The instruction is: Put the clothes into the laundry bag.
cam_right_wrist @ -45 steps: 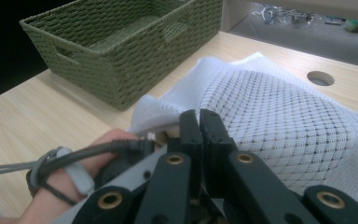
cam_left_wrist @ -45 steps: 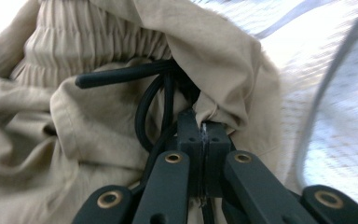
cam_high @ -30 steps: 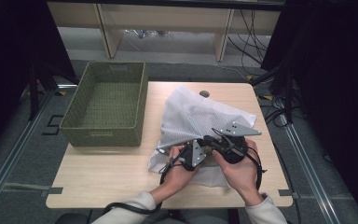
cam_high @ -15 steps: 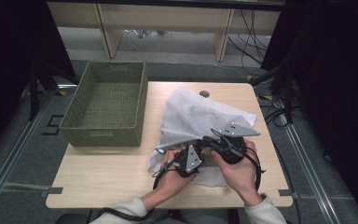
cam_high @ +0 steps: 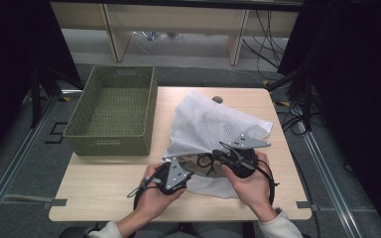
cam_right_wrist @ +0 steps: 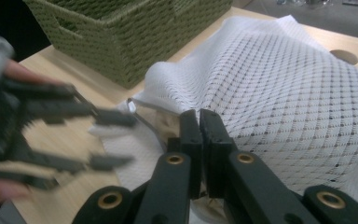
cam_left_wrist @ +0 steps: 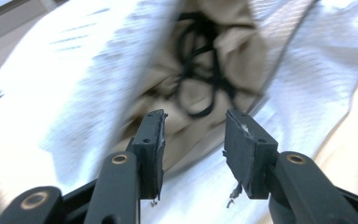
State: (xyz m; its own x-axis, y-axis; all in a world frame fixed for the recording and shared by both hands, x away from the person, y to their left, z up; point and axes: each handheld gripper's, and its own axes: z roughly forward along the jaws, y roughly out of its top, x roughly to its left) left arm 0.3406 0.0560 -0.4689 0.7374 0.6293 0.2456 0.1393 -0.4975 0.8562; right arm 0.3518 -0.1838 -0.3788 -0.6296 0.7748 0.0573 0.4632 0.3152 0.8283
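White mesh laundry bag [cam_high: 213, 134] lay spread on the right half of the surface [cam_high: 104, 191], its mouth at the near edge, facing the person; long axis ran near-to-far, slightly toward the far right. Beige garment [cam_left_wrist: 205, 70] with a black cord [cam_left_wrist: 200, 88] sat inside the mouth, showing through the opening. Key relation: the garment lay directly ahead of the left tongs [cam_left_wrist: 193, 140], just beyond the tips in the left gripper view, so the left hand was the nearer one for reaching in. Left tongs [cam_high: 176, 173] stood at the near left of the bag mouth, just off the mesh; jaws had just been opening and were spread about halfway, nothing between them, no contact with cloth that I could see. Right tongs [cam_right_wrist: 199, 126] were pressed together on the bag's rim by the opening, pinching the mesh edge and holding the mouth lifted; in the high view the right tongs [cam_high: 230, 158] sat on the near right of the bag. Green woven basket [cam_high: 111, 111] stood at the far left of the surface, well apart from both hands and empty as far as visible. Judgement: the next move looked like the left going in for the garment while the right held the mouth.
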